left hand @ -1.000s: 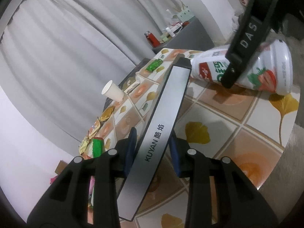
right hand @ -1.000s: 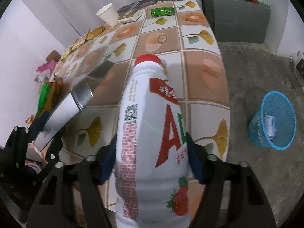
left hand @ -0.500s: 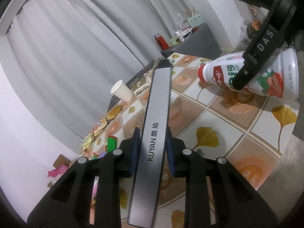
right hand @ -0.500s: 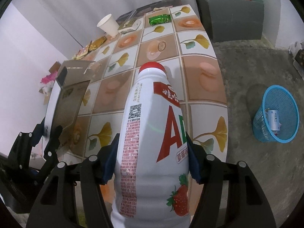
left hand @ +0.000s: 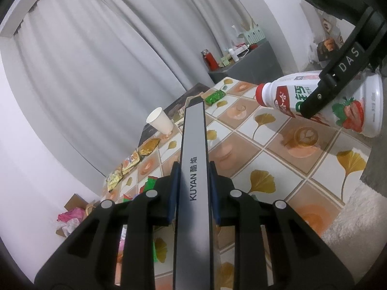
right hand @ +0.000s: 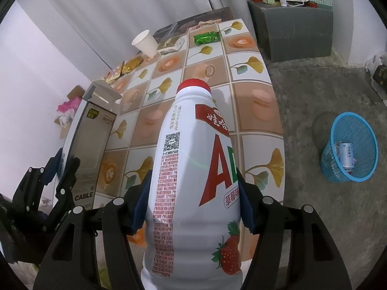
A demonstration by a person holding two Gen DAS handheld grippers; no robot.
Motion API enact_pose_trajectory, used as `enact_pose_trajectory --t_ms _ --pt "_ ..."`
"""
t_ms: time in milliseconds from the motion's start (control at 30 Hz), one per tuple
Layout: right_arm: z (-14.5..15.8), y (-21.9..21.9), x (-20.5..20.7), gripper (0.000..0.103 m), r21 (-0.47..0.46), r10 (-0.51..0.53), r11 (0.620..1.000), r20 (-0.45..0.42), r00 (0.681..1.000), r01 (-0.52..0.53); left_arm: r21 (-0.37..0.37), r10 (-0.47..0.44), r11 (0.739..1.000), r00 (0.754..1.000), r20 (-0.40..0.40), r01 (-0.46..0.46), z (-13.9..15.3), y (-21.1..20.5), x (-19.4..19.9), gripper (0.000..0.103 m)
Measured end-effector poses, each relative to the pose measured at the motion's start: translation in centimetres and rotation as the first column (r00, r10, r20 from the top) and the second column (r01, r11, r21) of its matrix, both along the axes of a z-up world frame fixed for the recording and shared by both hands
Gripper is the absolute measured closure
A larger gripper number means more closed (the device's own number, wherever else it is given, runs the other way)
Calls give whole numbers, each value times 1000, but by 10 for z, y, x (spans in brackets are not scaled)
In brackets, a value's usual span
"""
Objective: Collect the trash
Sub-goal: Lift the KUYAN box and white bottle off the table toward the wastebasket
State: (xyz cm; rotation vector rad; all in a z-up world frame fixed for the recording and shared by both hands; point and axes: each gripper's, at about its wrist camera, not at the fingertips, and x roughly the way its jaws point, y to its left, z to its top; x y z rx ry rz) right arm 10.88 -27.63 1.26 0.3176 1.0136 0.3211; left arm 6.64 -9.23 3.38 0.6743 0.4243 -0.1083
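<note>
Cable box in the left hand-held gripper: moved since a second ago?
Yes. The cable box has tipped up: a second ago it lay low over the table; now it stands steeply, top flap nearer the paper cup.

I see grey curtains (left hand: 101,55) hanging behind a table (right hand: 256,111) with a tile-and-ginkgo-leaf cover. A dark grey cabinet (right hand: 295,31) stands on the rough concrete floor (right hand: 314,89) beside pale walls.
</note>
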Motion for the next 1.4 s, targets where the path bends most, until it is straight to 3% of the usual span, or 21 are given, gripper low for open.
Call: enact_pose_trajectory --t_ms 967,1400 --pt "27 -29 -42 42 72 -43 997 81 996 37 -5 -45 999 995 89 46 28 -22 -31 82" --pt "28 -71 -69 42 118 -140 985 98 985 128 14 -146 989 981 126 145 41 -60 -43 82"
